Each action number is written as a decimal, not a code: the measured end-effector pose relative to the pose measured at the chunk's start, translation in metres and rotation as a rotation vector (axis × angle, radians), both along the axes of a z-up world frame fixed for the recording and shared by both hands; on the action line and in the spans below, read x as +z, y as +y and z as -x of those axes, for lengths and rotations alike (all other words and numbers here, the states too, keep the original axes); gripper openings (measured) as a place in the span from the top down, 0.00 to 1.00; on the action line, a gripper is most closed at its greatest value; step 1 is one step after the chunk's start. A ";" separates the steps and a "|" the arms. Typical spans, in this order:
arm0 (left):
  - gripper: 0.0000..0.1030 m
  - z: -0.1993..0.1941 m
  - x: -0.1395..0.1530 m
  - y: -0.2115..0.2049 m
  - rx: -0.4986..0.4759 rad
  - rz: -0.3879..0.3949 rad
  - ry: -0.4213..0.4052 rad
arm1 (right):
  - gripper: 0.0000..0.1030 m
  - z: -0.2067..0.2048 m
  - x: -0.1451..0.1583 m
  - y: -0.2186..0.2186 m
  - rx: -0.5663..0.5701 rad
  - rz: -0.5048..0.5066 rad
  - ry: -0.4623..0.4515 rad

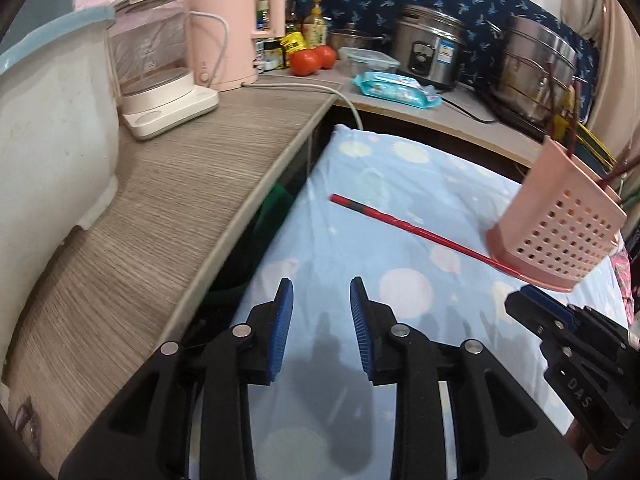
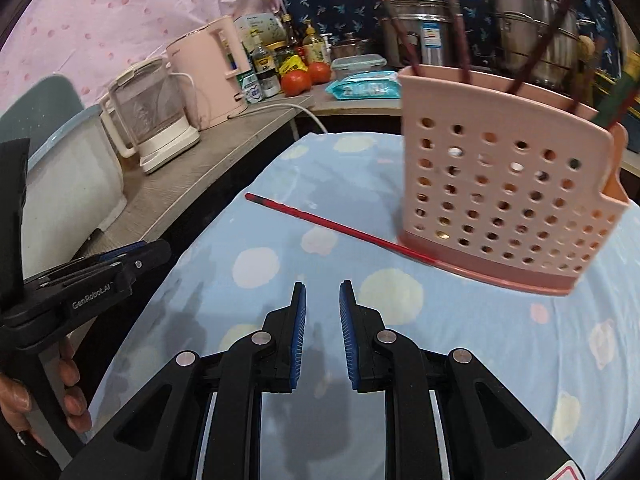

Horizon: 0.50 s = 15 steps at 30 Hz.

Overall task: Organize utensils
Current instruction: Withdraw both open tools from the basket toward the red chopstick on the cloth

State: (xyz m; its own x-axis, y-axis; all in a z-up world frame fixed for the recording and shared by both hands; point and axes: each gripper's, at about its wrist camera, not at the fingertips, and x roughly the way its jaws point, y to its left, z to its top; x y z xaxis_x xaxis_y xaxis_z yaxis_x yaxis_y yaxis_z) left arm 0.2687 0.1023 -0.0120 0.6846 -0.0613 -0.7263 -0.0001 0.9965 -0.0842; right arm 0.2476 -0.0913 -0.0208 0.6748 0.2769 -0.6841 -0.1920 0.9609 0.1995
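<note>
A red chopstick (image 1: 404, 225) lies on the light blue spotted cloth (image 1: 340, 240); its far end runs under the base of a pink perforated utensil holder (image 1: 560, 232). The holder (image 2: 504, 200) stands upright with several dark chopsticks (image 2: 456, 28) in it. The red chopstick (image 2: 320, 222) lies left of the holder. My left gripper (image 1: 322, 304) is open and empty, short of the chopstick. My right gripper (image 2: 322, 304) is open and empty, in front of the holder; it also shows at the right of the left wrist view (image 1: 532, 308).
A wooden counter (image 1: 160, 200) runs along the left with a white bin (image 1: 52, 120), a glass kettle (image 1: 156, 60) and a pink kettle (image 1: 228, 28). Tomatoes (image 1: 312, 60), bottles, a wipes pack (image 1: 396, 90) and steel pots (image 1: 536, 64) stand behind.
</note>
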 end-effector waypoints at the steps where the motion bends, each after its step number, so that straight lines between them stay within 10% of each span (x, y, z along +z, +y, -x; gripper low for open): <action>1: 0.73 -0.004 -0.001 0.003 0.006 0.002 0.001 | 0.82 -0.009 -0.002 0.008 0.011 0.007 0.001; 15: 0.72 -0.036 -0.011 0.024 0.031 0.034 0.000 | 0.82 -0.127 -0.016 0.041 -0.019 0.108 0.064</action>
